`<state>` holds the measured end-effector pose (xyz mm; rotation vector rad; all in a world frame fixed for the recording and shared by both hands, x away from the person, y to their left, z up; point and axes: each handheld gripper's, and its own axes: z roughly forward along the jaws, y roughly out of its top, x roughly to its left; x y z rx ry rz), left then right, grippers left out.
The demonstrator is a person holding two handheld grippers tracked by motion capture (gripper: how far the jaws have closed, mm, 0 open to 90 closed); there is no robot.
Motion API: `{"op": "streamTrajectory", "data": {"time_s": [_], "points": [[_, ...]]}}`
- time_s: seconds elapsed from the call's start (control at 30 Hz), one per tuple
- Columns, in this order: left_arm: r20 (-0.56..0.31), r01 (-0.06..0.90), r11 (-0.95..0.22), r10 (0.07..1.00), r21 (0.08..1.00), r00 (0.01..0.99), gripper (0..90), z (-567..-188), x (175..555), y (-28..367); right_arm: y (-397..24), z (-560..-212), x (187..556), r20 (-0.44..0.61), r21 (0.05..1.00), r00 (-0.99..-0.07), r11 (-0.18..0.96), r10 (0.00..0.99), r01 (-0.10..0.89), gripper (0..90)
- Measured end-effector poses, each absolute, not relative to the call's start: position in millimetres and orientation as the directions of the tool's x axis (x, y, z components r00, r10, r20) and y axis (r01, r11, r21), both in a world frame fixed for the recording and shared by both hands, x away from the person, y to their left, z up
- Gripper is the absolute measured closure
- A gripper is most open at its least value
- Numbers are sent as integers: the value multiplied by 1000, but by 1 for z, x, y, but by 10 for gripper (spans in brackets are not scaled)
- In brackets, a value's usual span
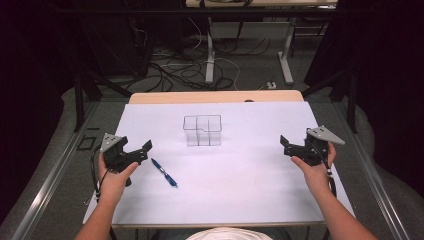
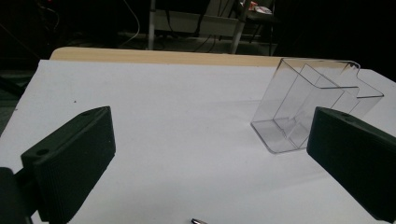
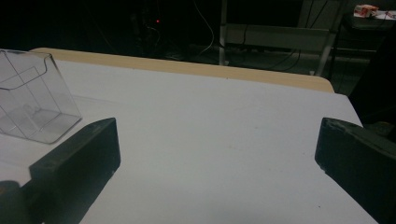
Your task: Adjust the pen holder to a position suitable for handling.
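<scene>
A clear plastic holder (image 1: 202, 130) with compartments stands upright and empty on the white table top (image 1: 240, 185), a little behind its middle. A blue pen (image 1: 164, 172) lies flat to the front left of it. My left gripper (image 1: 135, 146) is held open over the table's left edge, just left of the pen, with nothing between its jaws. In the left gripper view the gripper (image 2: 212, 123) faces the holder (image 2: 308, 107), and the pen's tip (image 2: 198, 221) pokes in at the bottom. My right gripper (image 1: 295, 142) hovers open and empty at the right edge; in its own view (image 3: 218, 130) the holder (image 3: 32, 98) stands far left.
A bare wooden strip (image 1: 215, 96) runs along the table's far edge. Beyond it are desk legs (image 1: 210, 60) and loose cables (image 1: 175, 70) on a dark floor. Metal rails (image 1: 55, 170) flank the table on both sides.
</scene>
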<state>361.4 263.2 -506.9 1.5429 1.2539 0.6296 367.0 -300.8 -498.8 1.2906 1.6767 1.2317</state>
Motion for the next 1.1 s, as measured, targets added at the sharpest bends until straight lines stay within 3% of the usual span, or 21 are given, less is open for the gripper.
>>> {"op": "streamTrajectory", "data": {"time_s": [0.27,0.4,1.1], "points": [[-202,396,61,924,916,324,161,-507,367,255,-304,-505,369,44,932,-267,56,963,357,32],[-216,393,77,921,916,324,168,-503,368,251,-302,-506,368,37,932,-269,64,962,357,54],[-200,404,35,906,914,373,441,-493,392,219,-300,-509,365,23,929,-284,84,959,359,83]]}}
